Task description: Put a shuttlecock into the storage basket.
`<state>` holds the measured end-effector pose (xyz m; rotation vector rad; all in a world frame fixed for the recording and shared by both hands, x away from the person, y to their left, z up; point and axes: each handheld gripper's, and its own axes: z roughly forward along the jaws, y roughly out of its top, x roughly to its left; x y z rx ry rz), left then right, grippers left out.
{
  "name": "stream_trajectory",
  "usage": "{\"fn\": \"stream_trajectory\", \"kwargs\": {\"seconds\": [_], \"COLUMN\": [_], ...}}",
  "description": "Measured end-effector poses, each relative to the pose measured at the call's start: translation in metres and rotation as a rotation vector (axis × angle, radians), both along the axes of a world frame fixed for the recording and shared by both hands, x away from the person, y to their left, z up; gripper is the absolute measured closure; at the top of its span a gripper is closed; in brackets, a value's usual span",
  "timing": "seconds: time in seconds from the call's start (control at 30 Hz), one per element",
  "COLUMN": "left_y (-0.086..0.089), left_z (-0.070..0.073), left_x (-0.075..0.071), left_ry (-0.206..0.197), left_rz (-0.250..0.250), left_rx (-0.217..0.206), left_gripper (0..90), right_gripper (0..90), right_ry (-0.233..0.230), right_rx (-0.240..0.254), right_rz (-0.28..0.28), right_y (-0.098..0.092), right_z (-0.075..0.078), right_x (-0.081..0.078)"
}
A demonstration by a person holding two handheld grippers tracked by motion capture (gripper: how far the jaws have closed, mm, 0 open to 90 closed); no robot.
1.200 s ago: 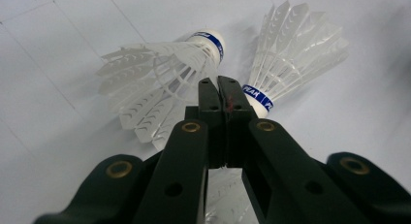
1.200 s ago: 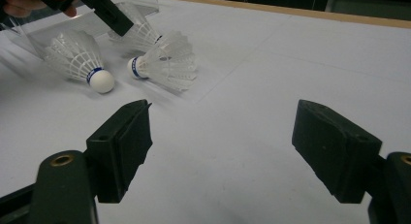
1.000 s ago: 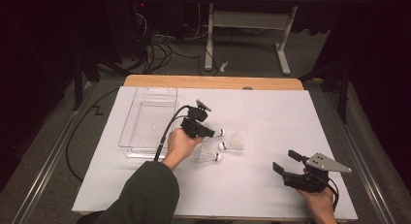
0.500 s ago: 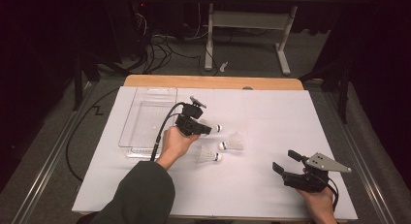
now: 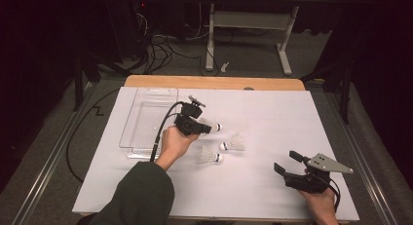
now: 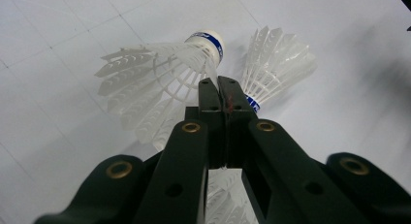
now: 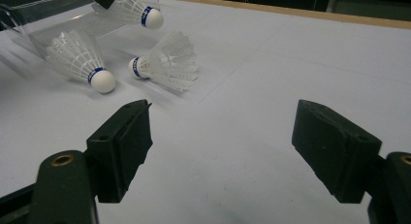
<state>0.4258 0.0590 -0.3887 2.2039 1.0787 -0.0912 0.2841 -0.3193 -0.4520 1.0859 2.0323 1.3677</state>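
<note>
Left gripper [image 6: 219, 86] pinching shuttlecock [image 6: 160, 73] skirt above table [image 6: 58, 35]

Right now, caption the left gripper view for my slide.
Left tool shut on a white feathered shuttlecock's skirt, lifted above the white table.

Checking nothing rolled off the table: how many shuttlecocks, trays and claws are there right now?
Shuttlecocks: 3 (one held in the left claw, at; two lying on the table at and)
Clear plastic tray: 1
Claws: 2 (the other is the right claw)
Total: 6
</note>
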Motion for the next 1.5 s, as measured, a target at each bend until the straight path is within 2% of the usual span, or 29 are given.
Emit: {"fn": "stream_trajectory", "kwargs": {"seconds": [0.73, 0.9, 1.5], "left_y": [0.007, 0.01, 0.024], "left_z": [0.013, 0.015, 0.025], "left_x": [-0.005, -0.009, -0.015], "left_ry": [-0.029, -0.038, -0.063], "left_rz": [0.003, -0.009, 0.004], "left_rx": [-0.011, 0.015, 0.006], "left_gripper": [89.6, 89.7, 89.6], "right_gripper": [22.4, 22.4, 22.4], "right_ry": [0.0, -0.001, -0.002], "right_rx": [0.003, 0.003, 0.004], "right_rz": [0.0, -0.001, 0.001], "right_y": [0.0, 0.0, 0.0], "right_z": [0.0, 0.0, 0.0], "right_x": [0.0, 0.0, 0.0]}}
